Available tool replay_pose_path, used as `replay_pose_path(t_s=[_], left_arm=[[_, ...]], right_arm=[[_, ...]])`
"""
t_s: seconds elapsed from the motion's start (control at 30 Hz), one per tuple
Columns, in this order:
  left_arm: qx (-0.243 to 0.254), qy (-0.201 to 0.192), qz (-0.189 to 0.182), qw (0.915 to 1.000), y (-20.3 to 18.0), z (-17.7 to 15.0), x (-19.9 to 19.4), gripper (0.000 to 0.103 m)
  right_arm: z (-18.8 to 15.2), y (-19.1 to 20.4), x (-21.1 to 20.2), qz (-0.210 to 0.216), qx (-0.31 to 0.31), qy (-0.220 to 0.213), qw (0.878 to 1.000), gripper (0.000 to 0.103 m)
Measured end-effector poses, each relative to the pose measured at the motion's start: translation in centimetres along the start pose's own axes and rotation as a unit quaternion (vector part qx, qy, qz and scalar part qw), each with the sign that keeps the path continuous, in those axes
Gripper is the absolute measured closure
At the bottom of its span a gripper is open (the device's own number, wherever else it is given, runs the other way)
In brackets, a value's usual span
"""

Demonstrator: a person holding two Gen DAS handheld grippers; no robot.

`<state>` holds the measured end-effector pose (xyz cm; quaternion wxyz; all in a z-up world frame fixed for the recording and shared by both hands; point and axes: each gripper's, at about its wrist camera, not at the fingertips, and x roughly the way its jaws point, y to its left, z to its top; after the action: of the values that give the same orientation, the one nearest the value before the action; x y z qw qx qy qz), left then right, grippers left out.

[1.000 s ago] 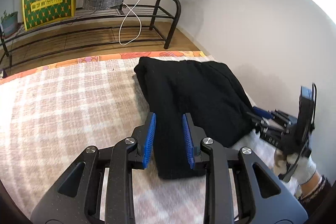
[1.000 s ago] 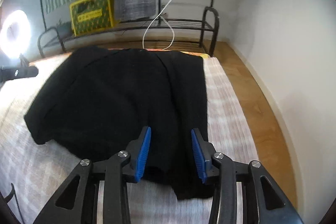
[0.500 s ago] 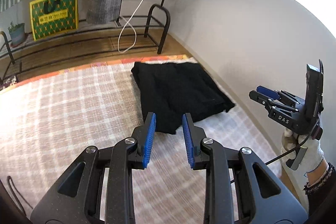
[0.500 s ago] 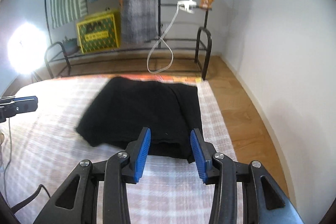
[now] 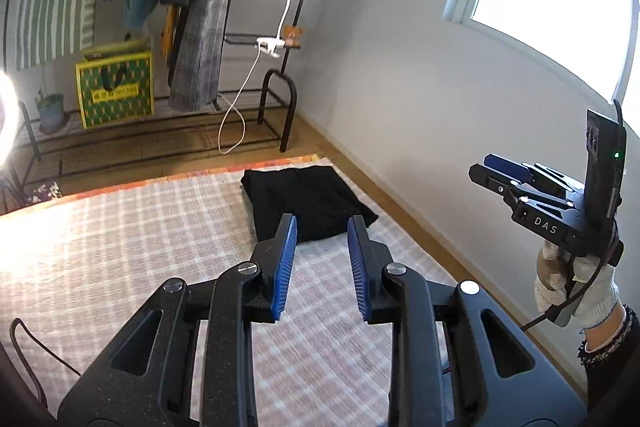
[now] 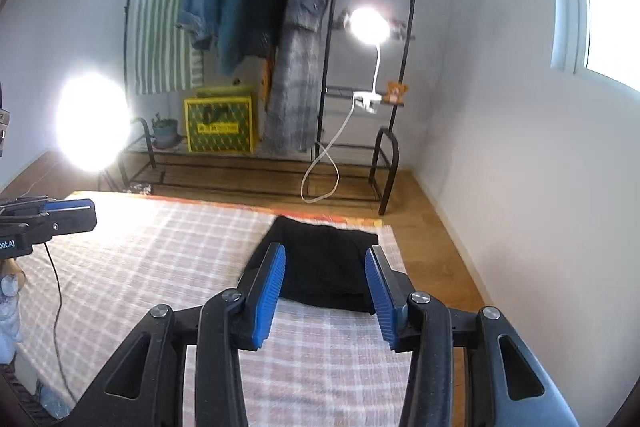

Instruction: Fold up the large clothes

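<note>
A black garment (image 5: 308, 203) lies folded into a compact rectangle on a checked blanket (image 5: 120, 247), near the blanket's far corner, close to the wooden floor (image 6: 436, 239) and the wall. No gripper touches it.

The left gripper (image 5: 322, 249) is above the blanket, well apart from the garment, and its blue pads (image 5: 285, 263) stand a little apart with nothing between them, so it is released. The right gripper (image 6: 326, 281) also hangs over the blanket, its jaws are opening, and between them there is only air; the garment is seen far below through the gap. In the left view a gloved hand (image 5: 576, 291) holds the right gripper's handle.

Behind the blanket stands a clothes rack (image 6: 336, 67) with jackets, a yellow bag (image 6: 219, 125) and a clip lamp (image 6: 370, 27). Another bright light (image 6: 92, 123) is at the left; its shape is probably round, but the glare hides it.
</note>
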<state>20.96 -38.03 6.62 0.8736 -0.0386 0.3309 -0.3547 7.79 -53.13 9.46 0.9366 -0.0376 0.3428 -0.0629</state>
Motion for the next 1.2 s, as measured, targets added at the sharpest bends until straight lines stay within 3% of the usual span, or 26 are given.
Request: replay_pose_path(t_s=[0.2,0.37,0.5,0.57,0.63,0.73,0.77,0.87,0.93,1.07,1.2], left_arm=[[0.018,-0.026,-0.002,0.9995,-1.6,-0.6,-8.0,0.078],[0.032,-0.053,-0.003,0.9981,-2.6,-1.1,-14.5,0.068],[0.039,-0.066,-0.007,0.997,-3.2,-1.6,-18.7,0.067],[0.039,-0.069,-0.008,0.9968,-3.1,-2.2,-20.1,0.052],[0.043,-0.072,-0.006,0.9965,-3.1,-3.1,-21.3,0.044],[0.044,-0.064,-0.005,0.997,-2.9,-4.8,-22.8,0.043],[0.044,-0.061,-0.006,0.9972,-2.8,-5.4,-23.2,0.037],[0.06,-0.066,0.013,0.9959,-2.3,-7.1,-24.7,0.022],[0.062,-0.067,0.018,0.9957,-1.8,-8.2,-25.8,0.019],[0.059,-0.066,0.028,0.9956,-0.8,-9.7,-27.5,0.007],[0.062,-0.081,0.048,0.9936,0.2,-10.8,-29.1,0.004]], right_arm=[[0.7,3.0,-7.4,0.007,-0.002,-0.028,1.0,0.057],[1.0,5.2,-12.2,0.019,0.002,-0.039,0.999,0.056],[0.9,6.8,-15.4,0.016,-0.002,-0.044,0.999,0.049],[0.6,7.6,-16.7,0.015,-0.001,-0.041,0.999,0.048],[0.2,8.1,-17.6,0.016,0.005,-0.038,0.999,0.044],[-0.8,9.0,-18.8,0.018,0.023,-0.042,0.999,0.032],[-1.1,9.3,-19.1,0.019,0.027,-0.043,0.999,0.031],[-2.0,10.3,-19.8,0.014,0.031,-0.047,0.998,0.016],[-2.7,11.0,-20.4,-0.002,0.034,-0.059,0.998,0.001],[-3.6,12.7,-21.6,-0.019,0.033,-0.076,0.996,0.0],[-4.1,13.7,-21.8,-0.012,0.039,-0.081,0.996,0.0]])
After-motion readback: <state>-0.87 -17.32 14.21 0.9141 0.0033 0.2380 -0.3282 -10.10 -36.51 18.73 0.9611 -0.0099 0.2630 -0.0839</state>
